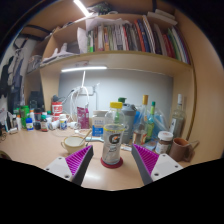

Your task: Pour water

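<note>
Gripper [113,163] with its 2 fingers spread apart, not clamped on anything; the purple pads [80,161] face inward on either side of a clear plastic bottle [113,135] with a white cap and a label bearing a large "G". The bottle stands upright on the wooden desk [30,150], between and just ahead of the fingertips, with a gap visible at each side. A white cup [73,142] sits to the left of the bottle; further bottles and jars crowd the desk behind. Above, a shelf [120,58] carries a row of books [135,38], lit from beneath by a strip lamp [83,69].
</note>
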A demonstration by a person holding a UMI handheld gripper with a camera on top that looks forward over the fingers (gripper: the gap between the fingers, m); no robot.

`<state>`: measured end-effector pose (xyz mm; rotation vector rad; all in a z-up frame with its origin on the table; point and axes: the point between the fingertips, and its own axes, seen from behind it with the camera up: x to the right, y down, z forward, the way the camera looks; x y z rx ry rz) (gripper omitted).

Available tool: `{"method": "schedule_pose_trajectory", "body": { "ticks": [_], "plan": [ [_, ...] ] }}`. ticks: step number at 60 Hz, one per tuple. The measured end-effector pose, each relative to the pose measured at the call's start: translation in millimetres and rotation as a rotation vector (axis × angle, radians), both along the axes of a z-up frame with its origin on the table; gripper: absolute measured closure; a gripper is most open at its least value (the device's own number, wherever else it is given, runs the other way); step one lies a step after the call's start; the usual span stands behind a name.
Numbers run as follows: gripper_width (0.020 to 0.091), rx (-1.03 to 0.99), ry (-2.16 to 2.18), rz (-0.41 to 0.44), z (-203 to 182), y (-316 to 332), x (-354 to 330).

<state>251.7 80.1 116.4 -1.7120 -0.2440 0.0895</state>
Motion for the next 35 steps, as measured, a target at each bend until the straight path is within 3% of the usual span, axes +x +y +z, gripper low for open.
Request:
{"method": "schedule_pose_trajectory", "body": {
  "ticks": [18, 35],
  "plan": [
    [0.0254, -0.021, 0.077, -0.007, 14.1, -104.9, 10.7],
    [0.0251, -0.006, 0.107, -0.043, 22.3, -122.5, 31.1]
  ]
}}
